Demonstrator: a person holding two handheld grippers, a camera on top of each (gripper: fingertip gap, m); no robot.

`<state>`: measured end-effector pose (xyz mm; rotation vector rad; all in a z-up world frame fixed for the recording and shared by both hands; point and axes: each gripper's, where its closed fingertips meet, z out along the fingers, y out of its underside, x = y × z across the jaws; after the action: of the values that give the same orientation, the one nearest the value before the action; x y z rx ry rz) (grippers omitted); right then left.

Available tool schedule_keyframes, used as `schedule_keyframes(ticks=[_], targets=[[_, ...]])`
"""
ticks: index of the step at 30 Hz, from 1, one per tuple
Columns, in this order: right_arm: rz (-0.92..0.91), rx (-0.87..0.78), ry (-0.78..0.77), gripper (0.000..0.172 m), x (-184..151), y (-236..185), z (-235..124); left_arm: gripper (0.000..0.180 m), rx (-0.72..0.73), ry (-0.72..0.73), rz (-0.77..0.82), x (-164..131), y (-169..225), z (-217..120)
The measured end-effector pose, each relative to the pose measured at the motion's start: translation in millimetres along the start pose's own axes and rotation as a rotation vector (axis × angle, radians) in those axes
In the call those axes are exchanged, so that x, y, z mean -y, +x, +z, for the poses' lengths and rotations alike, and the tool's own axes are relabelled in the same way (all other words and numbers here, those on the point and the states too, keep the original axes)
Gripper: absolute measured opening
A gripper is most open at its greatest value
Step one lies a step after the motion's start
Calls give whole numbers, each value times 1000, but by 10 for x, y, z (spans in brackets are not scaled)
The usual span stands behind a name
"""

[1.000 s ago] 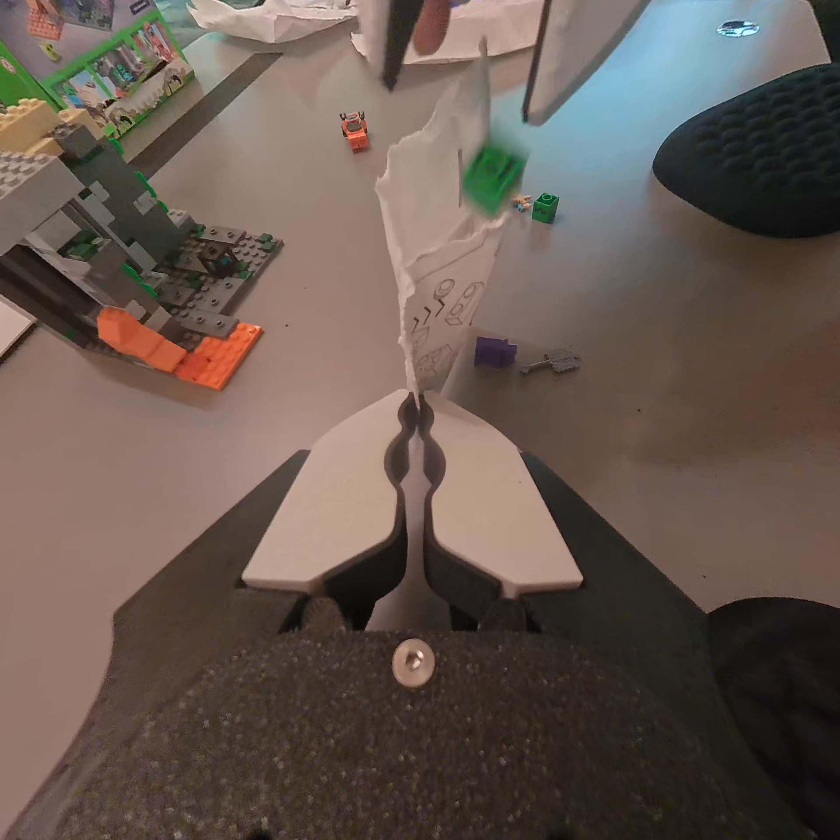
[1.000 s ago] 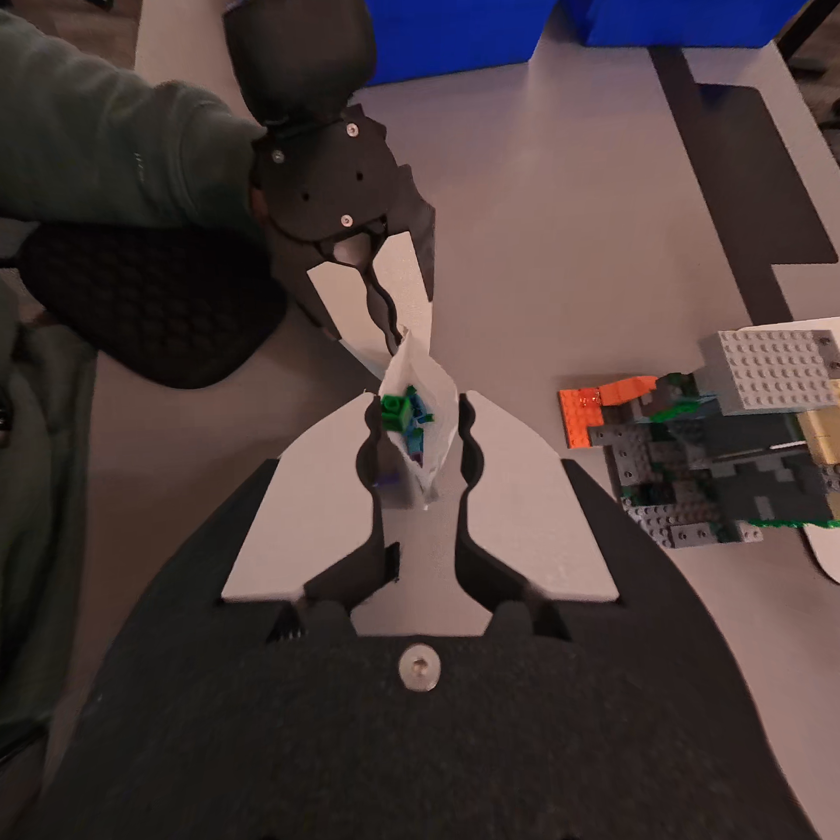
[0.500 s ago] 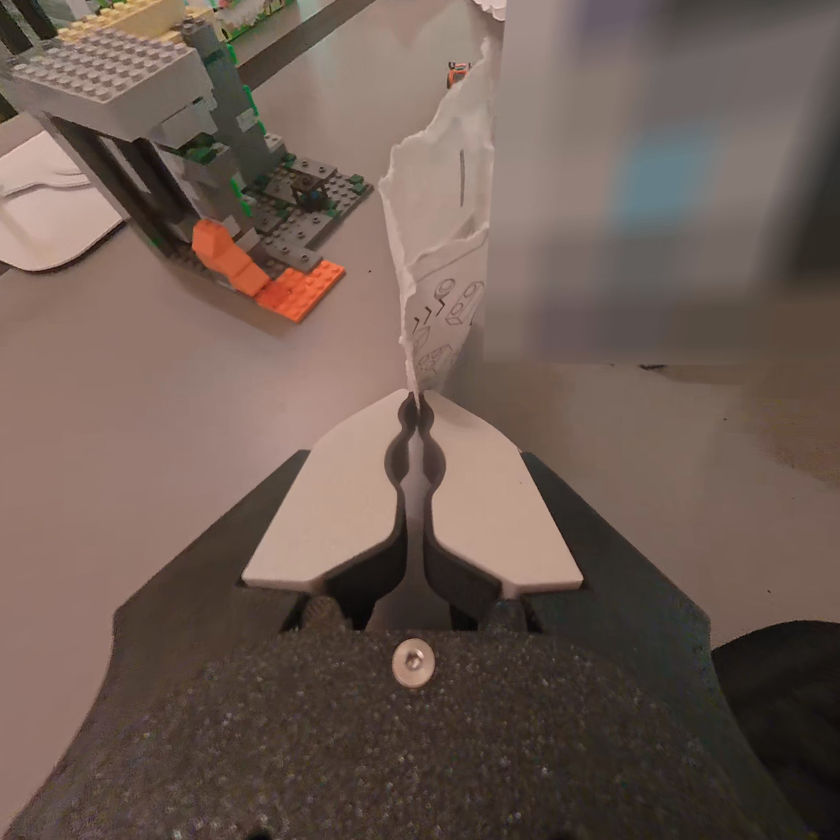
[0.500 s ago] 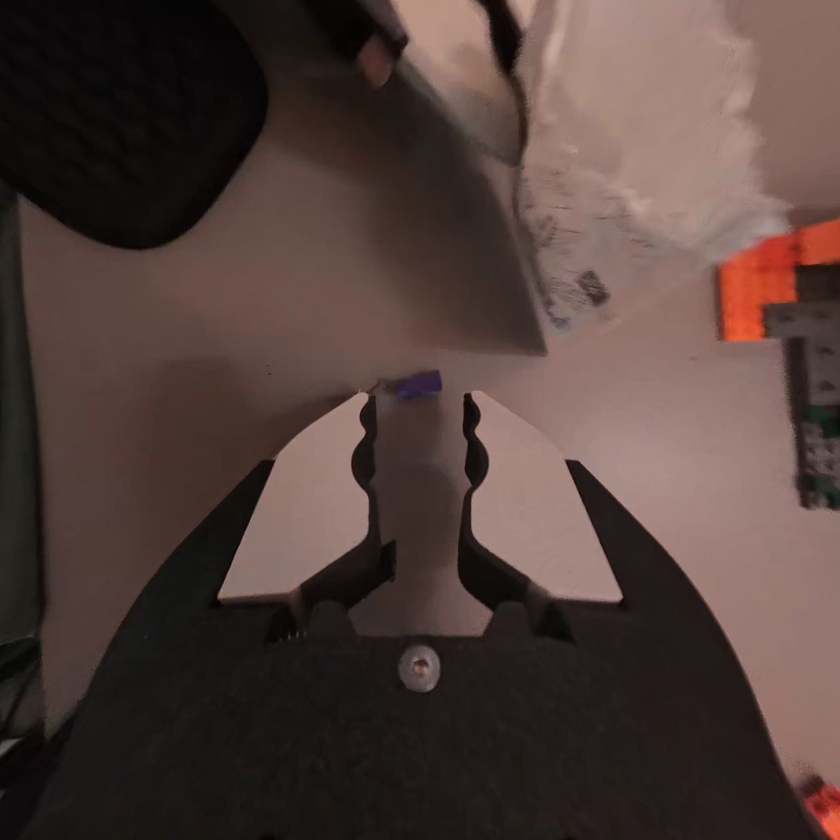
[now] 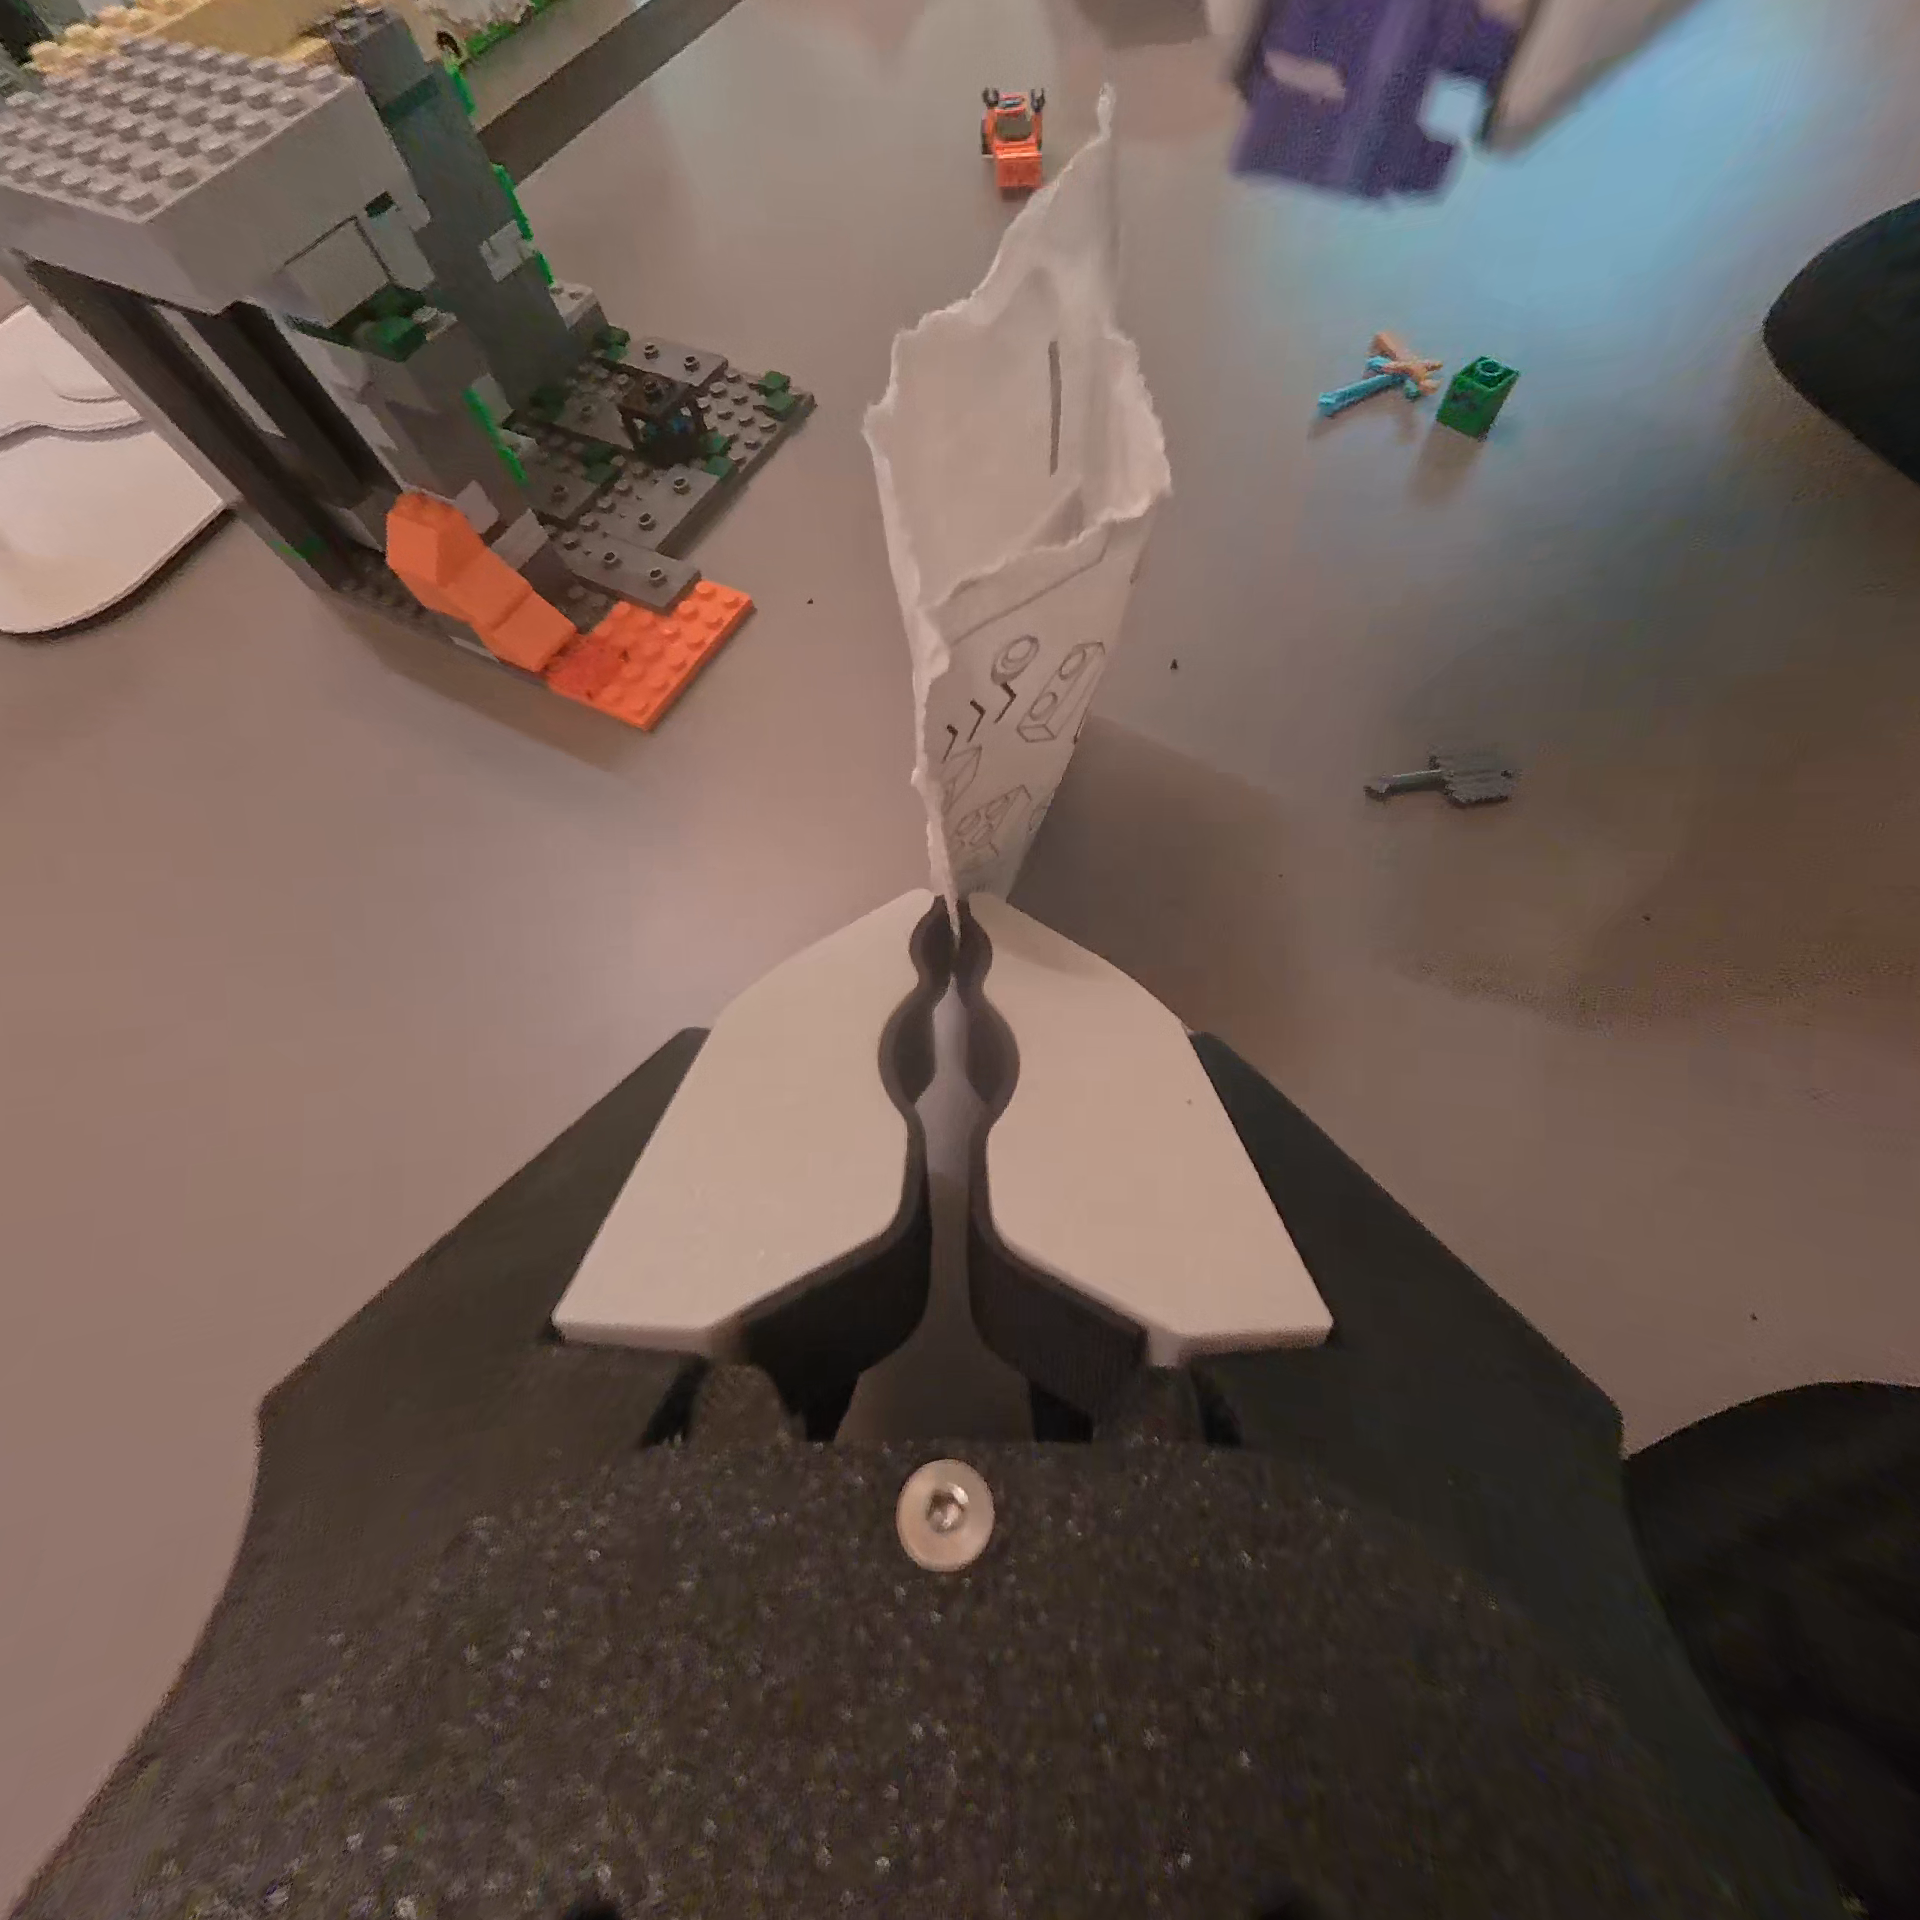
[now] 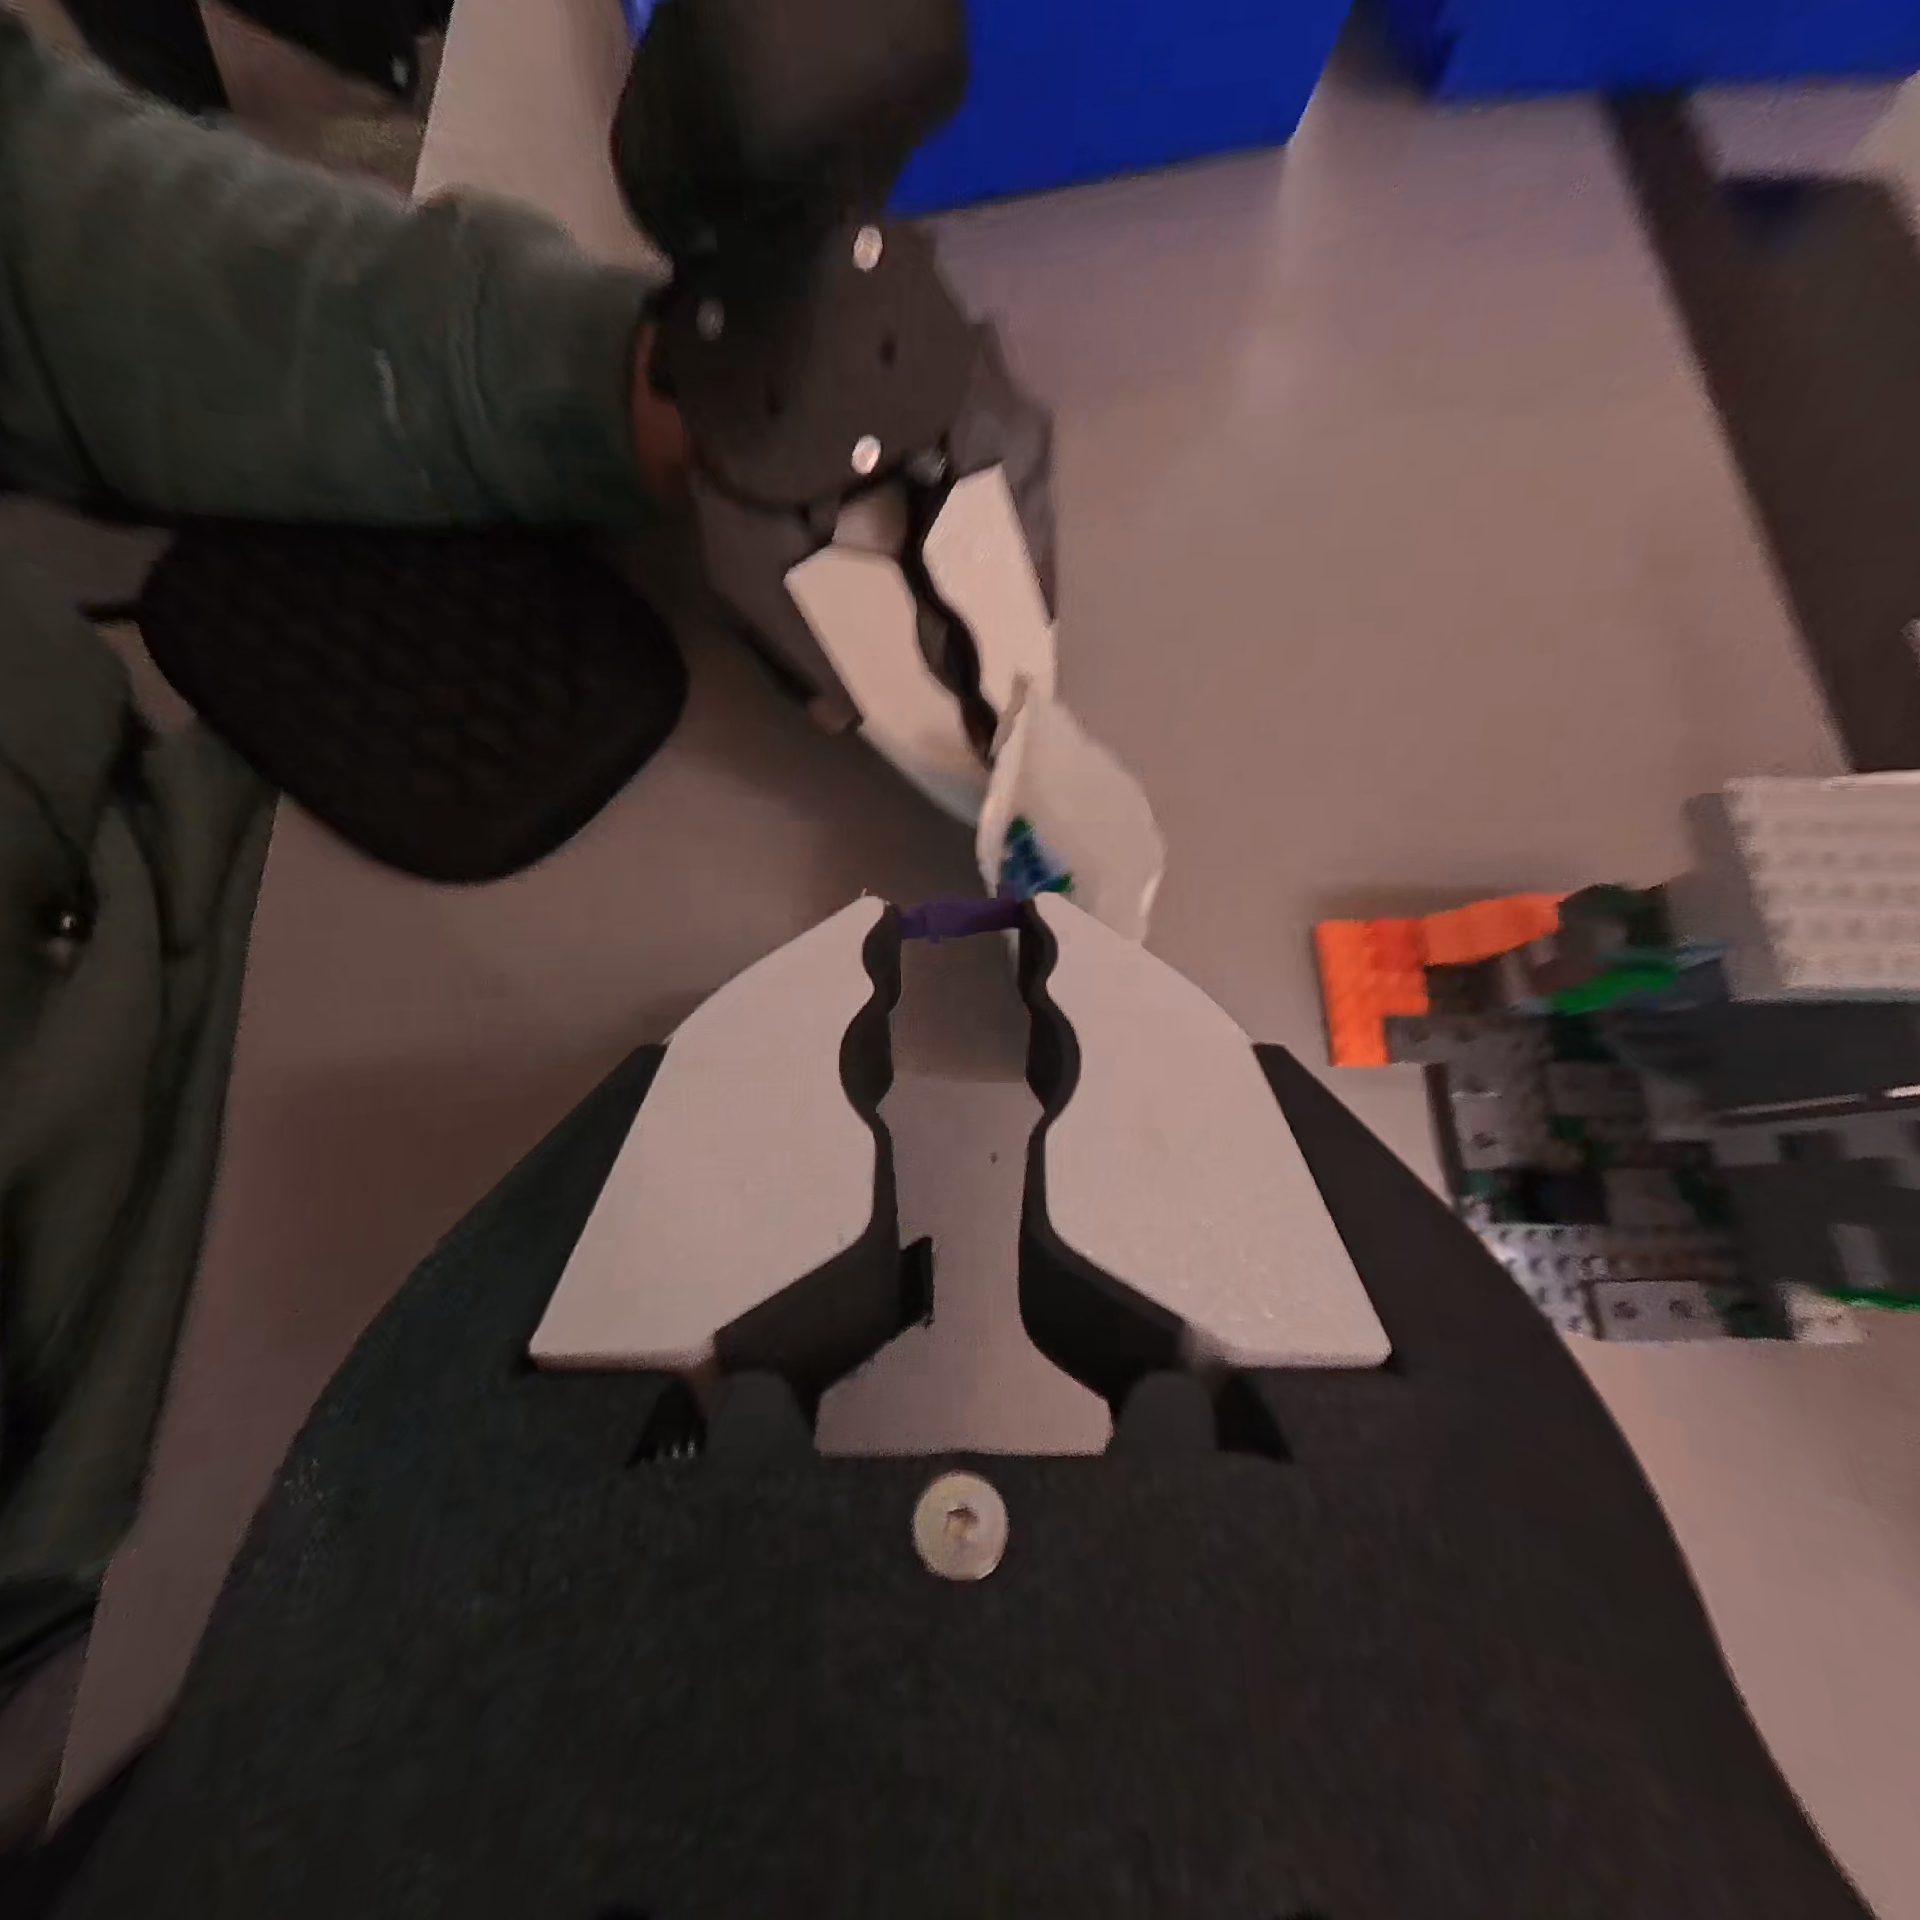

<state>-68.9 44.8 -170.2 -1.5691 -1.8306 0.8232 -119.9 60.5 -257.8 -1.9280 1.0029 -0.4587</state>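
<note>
Left jaws: the left gripper point(image 5: 954, 920) has its pale fingers pressed together on the bottom corner of a torn white paper bag point(image 5: 1013, 499), which rises from the tips with its ragged mouth gaping open.
Bag look: thin, creased paper with frayed torn edges and grey line drawings of bricks printed low on its side; from the right wrist view small green and blue pieces show inside the open mouth point(image 6: 1029, 857).
Right jaws: the right gripper point(image 6: 956, 920) pinches a small purple piece point(image 6: 954, 917) that spans the gap between the two tips, just beside the bag's mouth; the view is blurred.
Jaw make: flat pale-grey finger plates with wavy black inner edges, set on a black grainy body with one silver screw.
Surface: smooth, matt grey surface point(image 5: 312, 935).
Left of bag: a brick model point(image 5: 343, 343) of studded grey plates and walls with green bits and a bright orange plate at its near corner.
Far: a small orange toy figure point(image 5: 1013, 140).
Right of bag: a green cube brick point(image 5: 1475, 395), a light-blue and tan piece point(image 5: 1382, 379) and a flat grey piece point(image 5: 1449, 779), all well apart from the bag.
Person: a dark green sleeve point(image 6: 312, 353) leads to the left gripper.
</note>
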Motion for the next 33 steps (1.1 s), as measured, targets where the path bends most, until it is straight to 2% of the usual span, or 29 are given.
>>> schedule_keyframes(ticks=[1, 6, 8, 13, 16, 19, 21, 24, 30, 33], targets=[[-5, -19, 13, 21, 63, 45, -12, 0, -7, 2, 3, 5, 17, 2], [-15, -62, 6, 22, 111, 140, 118, 0, -23, 9, 6, 17, 48, 4], [-6, -85, 18, 29, 103, 172, 132, 0, -29, 16, 0, 26, 54, -1], [34, -128, 94, 34, 111, 218, -25, 0, -34, 21, -14, 33, 49, -4], [54, -112, 14, 31, -115, 142, -79, 0, -24, 21, -30, 29, 21, -8], [59, -20, -186, 34, -542, -118, 8, 0, -14, 19, -42, 23, -3, -9], [18, -14, -292, 41, -778, -251, 112, 0, -6, 11, -52, 10, -22, -7], [31, 23, -308, 39, -857, -429, 178, 0, -2, 14, -74, 6, -48, -16], [98, -33, -407, 37, -1120, -551, 378, 0, 0, 17, -65, 14, -40, -20], [147, -44, -364, 27, -1097, -552, 420, 0, -1, 18, -60, 19, -32, -20]])
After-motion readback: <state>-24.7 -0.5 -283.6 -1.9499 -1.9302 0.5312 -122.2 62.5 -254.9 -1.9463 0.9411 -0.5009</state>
